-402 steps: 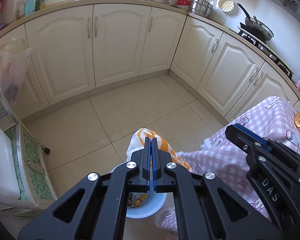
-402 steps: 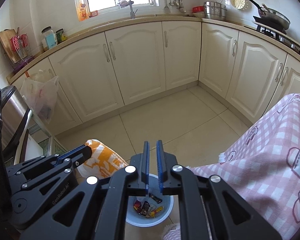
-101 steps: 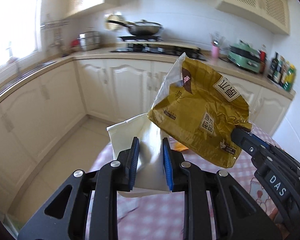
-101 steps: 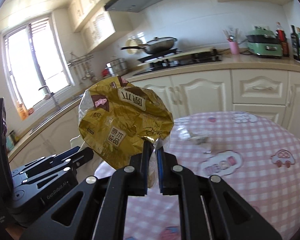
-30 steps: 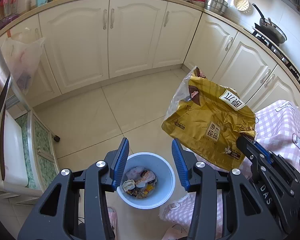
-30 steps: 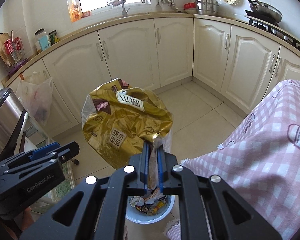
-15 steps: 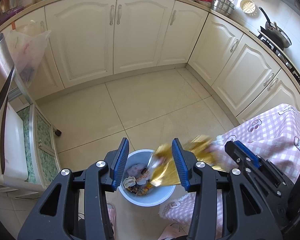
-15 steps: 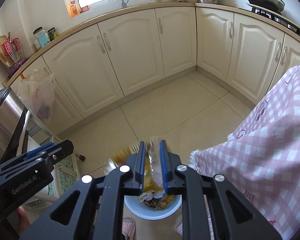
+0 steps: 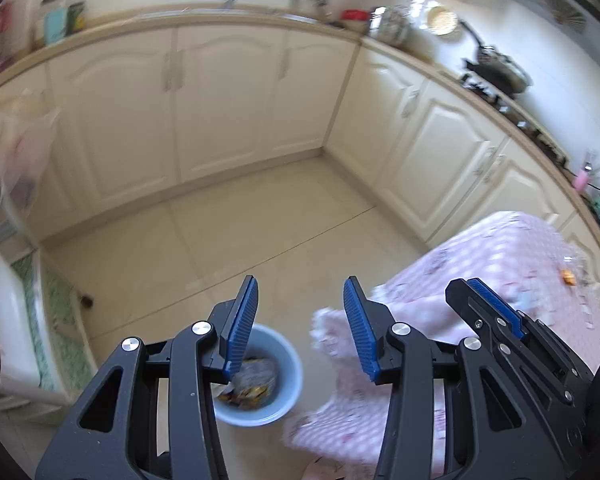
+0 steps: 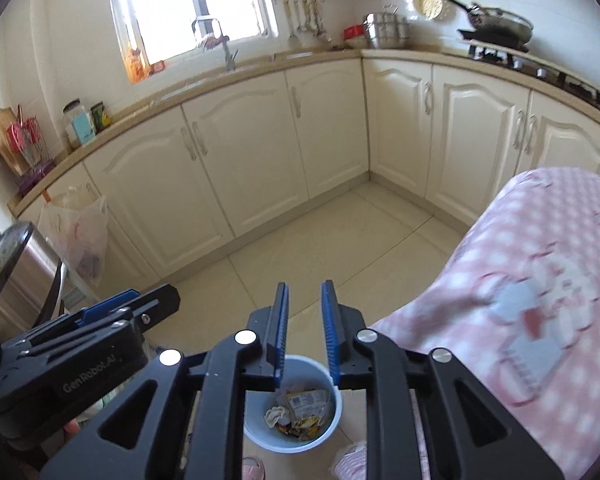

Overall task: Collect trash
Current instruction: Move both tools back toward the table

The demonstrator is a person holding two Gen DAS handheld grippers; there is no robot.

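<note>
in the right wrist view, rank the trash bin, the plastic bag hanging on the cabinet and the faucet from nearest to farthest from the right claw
1. Trash bin: on the floor right below the open right claw.
2. Plastic bag: hanging on the left cabinets, across the floor.
3. Faucet: at the far counter under the window.

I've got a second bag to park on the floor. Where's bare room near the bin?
The cream tiled floor lies bare between the white cabinets and the round pale-blue trash bin. It is crowded beside the bin, where the pink checked tablecloth hangs.
</note>
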